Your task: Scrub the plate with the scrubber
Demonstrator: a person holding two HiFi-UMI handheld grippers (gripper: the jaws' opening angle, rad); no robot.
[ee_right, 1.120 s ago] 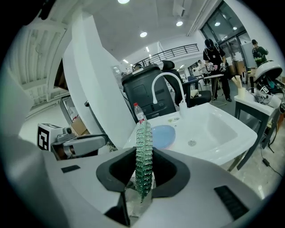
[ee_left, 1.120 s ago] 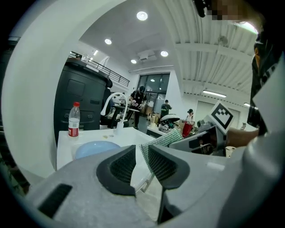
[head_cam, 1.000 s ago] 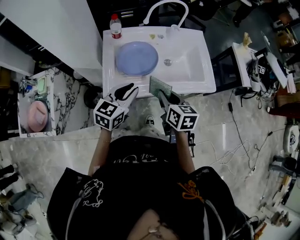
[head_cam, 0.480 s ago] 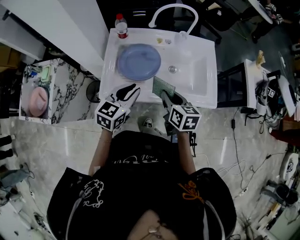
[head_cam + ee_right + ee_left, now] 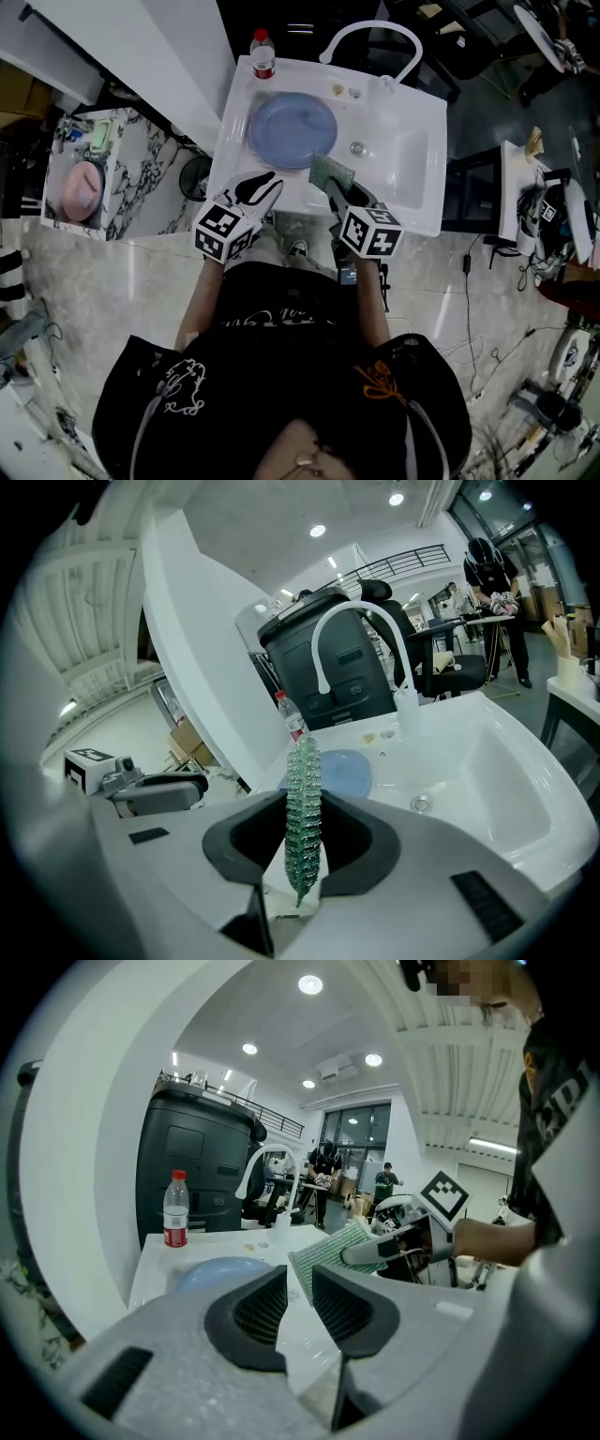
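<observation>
The person (image 5: 281,375), in a black top, stands nearest, right at the front edge of the white sink (image 5: 427,187), with a gripper in each hand.

The left gripper (image 5: 261,187) hovers over the sink's front rim, at about 7 o'clock from the plate. Its jaws stand slightly apart, with just a narrow gap and nothing between them.

Just beside it is the right gripper (image 5: 330,187), with its jaws clamped on the scrubber (image 5: 328,172), a green mesh pad. In the right gripper view the scrubber (image 5: 302,771) shows edge-on. It is pinched upright between the two jaws and sticks out well past their tips.

From above, the scrubber's far corner sits right at the plate's rim, at about 5 o'clock. Whether it touches the plate cannot be told. The left gripper view catches the scrubber (image 5: 328,1255) side-on, held up off the white sink surface.

A little further out is the plate (image 5: 292,129), pale blue and round, lying flat in the left part of the sink. At 3 o'clock from the plate sits the drain (image 5: 357,148), down in the deeper right part of the basin.

Further back, at 11 o'clock from the plate, a clear bottle (image 5: 263,53) with a red cap and red label stands upright on the sink's rear corner. At 1 o'clock the white arched tap (image 5: 370,30) rises from the back rim and curves over the basin.
</observation>
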